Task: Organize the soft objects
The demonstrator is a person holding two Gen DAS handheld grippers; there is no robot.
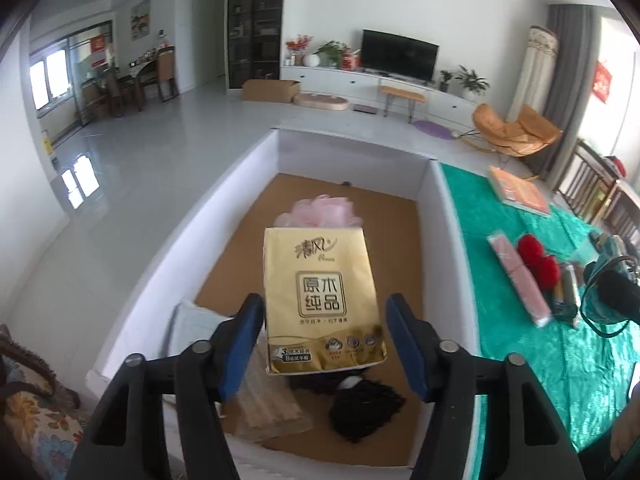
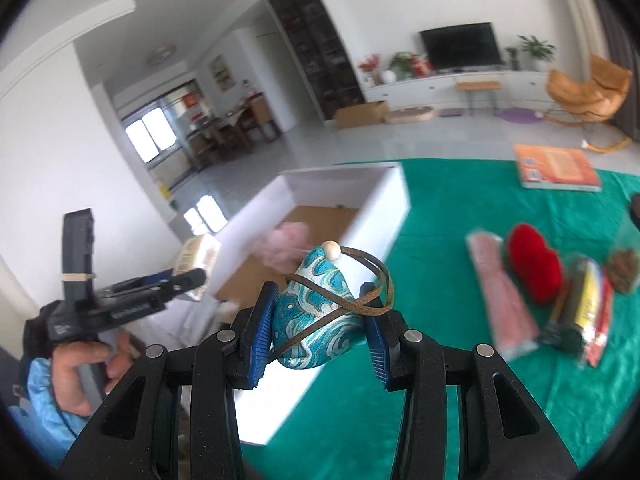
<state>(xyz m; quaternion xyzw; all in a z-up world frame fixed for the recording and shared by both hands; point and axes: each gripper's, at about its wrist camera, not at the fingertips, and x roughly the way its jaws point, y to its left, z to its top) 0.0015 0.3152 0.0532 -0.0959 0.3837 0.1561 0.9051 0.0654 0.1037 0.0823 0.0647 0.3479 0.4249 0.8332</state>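
Jaws, left gripper (image 1: 324, 304): apart. We see the gold tissue pack (image 1: 320, 292) between them. The 9 o'clock pad (image 1: 248, 328) sits at the pack's edge, and a clear gap shows on the 3 o'clock side, so nothing is clamped

Pack location: above the open white box (image 1: 256, 160), over its brown floor. We cannot tell whether anything supports it

Jaws, right gripper (image 2: 320, 292): clamped on a teal patterned pouch (image 2: 316, 320), with both blue pads pressed into its sides. A brown cord (image 2: 360, 280) loops over the pouch, and a wooden bead (image 2: 331, 249) sits at its 12 o'clock end. The pouch is held over the box's near corner, where the box meets the green cloth (image 2: 440, 220)

Box contents, left wrist view:
- pink mesh puff (image 1: 320, 208) at 12 o'clock from the pack
- black fringed item (image 1: 364, 408) at 6 o'clock
- pale folded cloth (image 1: 192, 328) at 9 o'clock

On the green cloth, 3 o'clock from the pouch in the right wrist view:
- pink packet (image 2: 500, 292)
- red heart plush (image 2: 532, 264) touching it
- orange book (image 2: 556, 168), well apart at 1 o'clock

We note a hand (image 2: 80, 372) gripping the left tool at 8 o'clock
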